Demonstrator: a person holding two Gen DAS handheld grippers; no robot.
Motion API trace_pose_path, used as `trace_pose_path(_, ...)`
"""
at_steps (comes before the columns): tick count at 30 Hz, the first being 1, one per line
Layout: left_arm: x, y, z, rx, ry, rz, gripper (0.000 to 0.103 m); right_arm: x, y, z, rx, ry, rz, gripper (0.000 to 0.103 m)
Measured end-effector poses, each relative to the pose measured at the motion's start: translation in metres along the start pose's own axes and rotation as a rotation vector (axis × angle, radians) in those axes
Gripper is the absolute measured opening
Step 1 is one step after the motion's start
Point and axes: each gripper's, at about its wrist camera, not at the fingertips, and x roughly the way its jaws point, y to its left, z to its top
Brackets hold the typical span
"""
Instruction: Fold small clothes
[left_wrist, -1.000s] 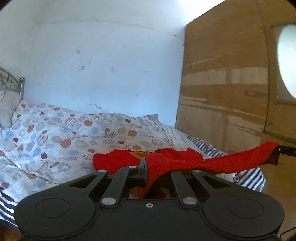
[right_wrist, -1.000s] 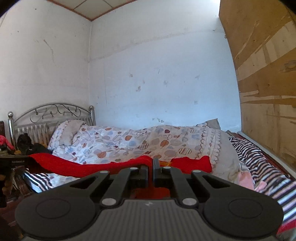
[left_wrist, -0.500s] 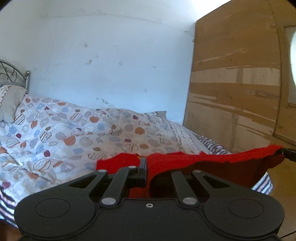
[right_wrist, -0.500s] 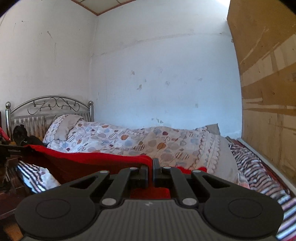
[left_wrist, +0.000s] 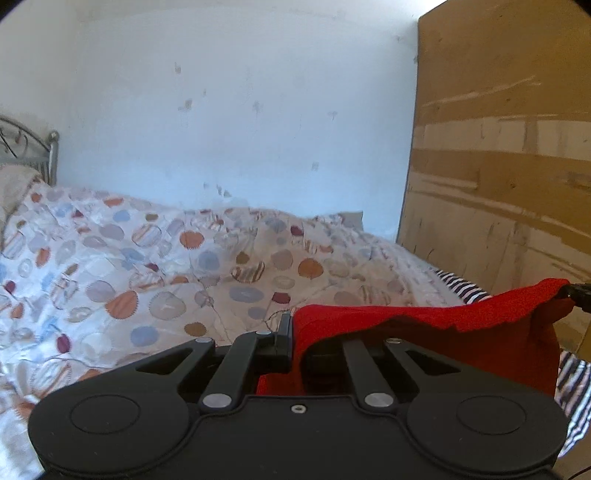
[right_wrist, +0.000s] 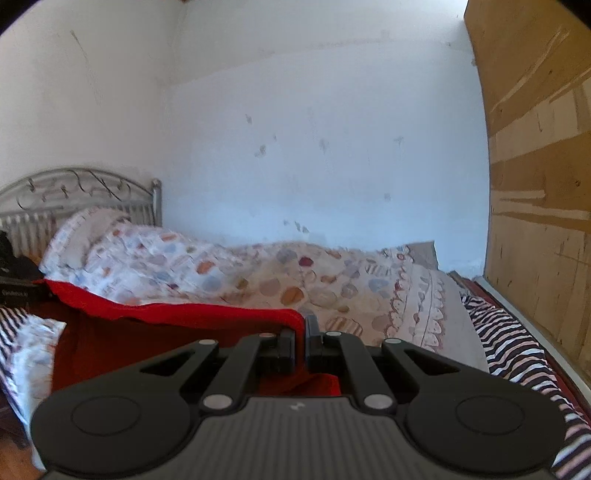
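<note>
A small red garment (left_wrist: 443, 325) hangs stretched between my two grippers, above the near edge of the bed. My left gripper (left_wrist: 293, 332) is shut on one top corner; the cloth drapes over its right finger and hides it. The garment's upper hem runs right to the other gripper's tip (left_wrist: 576, 291) at the frame edge. In the right wrist view my right gripper (right_wrist: 300, 332) is shut on the other corner of the red garment (right_wrist: 166, 325), which stretches left to the left gripper (right_wrist: 18, 291) and hangs down below the hem.
A bed with a patterned quilt (left_wrist: 166, 266) fills the middle ground, over a striped sheet (right_wrist: 517, 350). A pillow (right_wrist: 74, 236) and metal headboard (right_wrist: 74, 192) lie at the left. A wooden panel (left_wrist: 498, 166) stands on the right, with a white wall (right_wrist: 314, 147) behind.
Both grippers have moved in over the bed, carrying the red garment. It has come up off the quilt and now hangs taut between them. Both stay shut.
</note>
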Motion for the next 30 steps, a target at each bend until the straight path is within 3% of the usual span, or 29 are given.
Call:
trace_pose_path(9, 0.109, 0.023, -0.014, -0.035, 0.139, 0.012, 0.006, 0.098, -0.031, -0.032, 0.094, 0.130, -0.017, 0.006)
trace_pose_path(17, 0.155, 0.038, -0.038, -0.115, 0.237, 0.018, 0.006, 0.136, -0.046, -0.055, 0.154, 0.222, -0.011, 0.008)
trace_pose_path(19, 0.162, 0.042, -0.040, -0.134, 0.256, 0.011, 0.007, 0.138, -0.050, -0.058, 0.174, 0.236, 0.005, 0.013)
trace_pose_path(22, 0.166, 0.046, -0.040, -0.174, 0.278, 0.004, 0.011, 0.137, -0.055, -0.058, 0.197, 0.241, 0.005, 0.041)
trace_pose_path(24, 0.166, 0.046, -0.039, -0.186, 0.281, 0.004, 0.021, 0.134, -0.059, -0.058, 0.207, 0.242, 0.003, 0.074)
trace_pose_path(26, 0.164, 0.047, -0.038, -0.194, 0.286, 0.006, 0.046, 0.130, -0.065, -0.057, 0.234, 0.236, 0.019, 0.092)
trace_pose_path(27, 0.162, 0.049, -0.036, -0.203, 0.286, 0.003, 0.056, 0.128, -0.067, -0.056, 0.244, 0.237, 0.028, 0.098)
trace_pose_path(28, 0.160, 0.052, -0.035, -0.220, 0.285, -0.002, 0.075, 0.127, -0.069, -0.055, 0.249, 0.248, 0.038, 0.100)
trace_pose_path(29, 0.157, 0.056, -0.034, -0.240, 0.281, -0.010, 0.087, 0.127, -0.071, -0.054, 0.246, 0.261, 0.042, 0.103)
trace_pose_path(30, 0.154, 0.060, -0.033, -0.255, 0.275, -0.016, 0.089, 0.126, -0.072, -0.053, 0.238, 0.265, 0.039, 0.103)
